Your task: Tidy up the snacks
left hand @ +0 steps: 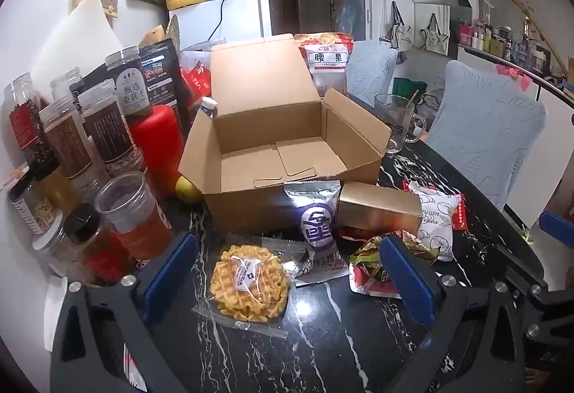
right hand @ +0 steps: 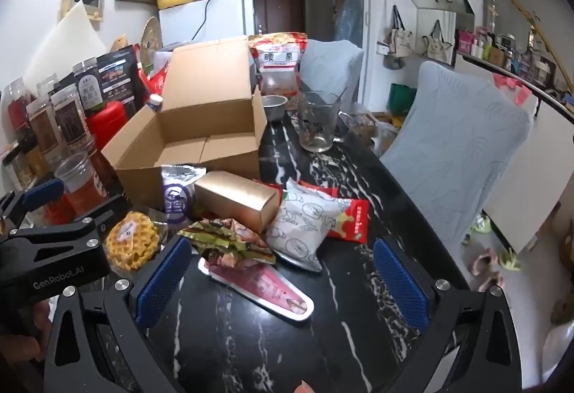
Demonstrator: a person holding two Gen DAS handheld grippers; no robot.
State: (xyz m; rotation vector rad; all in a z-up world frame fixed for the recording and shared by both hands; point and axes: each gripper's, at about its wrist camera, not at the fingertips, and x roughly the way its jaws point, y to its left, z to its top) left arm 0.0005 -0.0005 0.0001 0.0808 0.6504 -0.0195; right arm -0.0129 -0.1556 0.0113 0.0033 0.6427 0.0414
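Steel bowl [right hand: 274,103] appears only in right wrist view.

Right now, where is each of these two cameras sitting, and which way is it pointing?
Left wrist view: sits on the left gripper, looking forward over its blue fingers at the waffle packet and open cardboard box.
Right wrist view: sits on the right gripper, facing the red wedge packet; the left gripper shows at its left edge.
Both share the box, waffle packet and gold carton.
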